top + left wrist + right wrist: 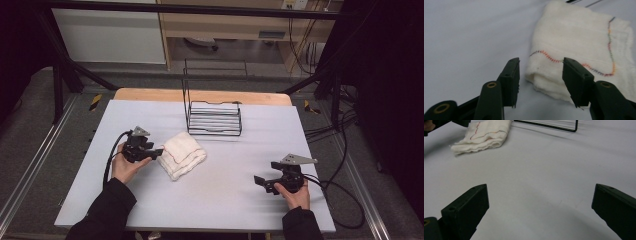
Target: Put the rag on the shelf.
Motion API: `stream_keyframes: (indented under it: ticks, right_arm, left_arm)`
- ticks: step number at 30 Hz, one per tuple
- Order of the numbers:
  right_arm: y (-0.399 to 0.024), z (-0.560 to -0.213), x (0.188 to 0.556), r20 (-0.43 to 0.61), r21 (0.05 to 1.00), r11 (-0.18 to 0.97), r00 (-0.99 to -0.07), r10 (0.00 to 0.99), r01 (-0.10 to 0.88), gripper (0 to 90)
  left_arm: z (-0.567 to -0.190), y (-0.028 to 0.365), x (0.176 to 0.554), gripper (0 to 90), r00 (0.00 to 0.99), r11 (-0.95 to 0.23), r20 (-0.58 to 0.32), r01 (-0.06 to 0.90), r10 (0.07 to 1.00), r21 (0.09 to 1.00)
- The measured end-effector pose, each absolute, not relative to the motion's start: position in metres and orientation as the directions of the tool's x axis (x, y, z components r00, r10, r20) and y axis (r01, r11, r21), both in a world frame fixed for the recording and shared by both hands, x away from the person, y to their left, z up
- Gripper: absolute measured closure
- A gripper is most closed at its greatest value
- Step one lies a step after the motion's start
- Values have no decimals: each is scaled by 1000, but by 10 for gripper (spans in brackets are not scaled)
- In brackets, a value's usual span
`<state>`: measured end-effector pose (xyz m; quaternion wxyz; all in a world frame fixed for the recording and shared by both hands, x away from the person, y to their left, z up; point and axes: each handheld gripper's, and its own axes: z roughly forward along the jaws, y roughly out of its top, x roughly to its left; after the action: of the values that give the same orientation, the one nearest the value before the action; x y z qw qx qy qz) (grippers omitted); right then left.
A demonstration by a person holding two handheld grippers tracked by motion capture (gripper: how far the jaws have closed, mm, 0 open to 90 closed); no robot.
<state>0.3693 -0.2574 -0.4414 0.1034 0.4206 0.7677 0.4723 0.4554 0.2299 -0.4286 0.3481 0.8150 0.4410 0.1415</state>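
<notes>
A folded white towel [183,155] lies flat on the grey table [225,200], a little left of the middle and just near of a black wire rack [214,118] that stands at the far side. Coloured stitching runs across the towel's top, and its layered edges face the near left.

The left gripper [157,152] sits at the towel's left edge, held low over the table by the person's left hand [125,167]. In the left gripper view the two black jaws stand partly apart with the towel's near corner [541,80] just beyond their tips; the pads do not press on the cloth, so nothing is held.

The right gripper [260,181] rests well apart from the towel, at the near right of the table, in the right hand [297,196]. Its jaws are spread wide over bare table, and the right gripper view shows the towel [482,136] and the rack [549,125] far off
</notes>
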Motion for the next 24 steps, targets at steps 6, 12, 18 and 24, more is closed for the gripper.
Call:
stream_keyframes:
  ticks: [6, 12, 18, 24]
  right_arm:
    - [-229, -438, 378, 221, 810, 219, -630, 745, 544, 23]
    - [-186, -435, 396, 184, 801, 243, -611, 770, 548, 52]
    - [-133, -433, 419, 184, 794, 245, -604, 776, 557, 101]
    - [-88, -442, 443, 169, 772, 269, -594, 787, 575, 275]
  left_arm:
    - [-439, 229, 463, 581, 571, -365, -100, 640, 815, 677]
    - [-441, 228, 462, 694, 588, -373, -115, 640, 801, 672]
    - [-440, 226, 461, 778, 596, -385, -108, 634, 795, 671]
    - [-441, 226, 461, 812, 597, -382, -111, 634, 794, 672]
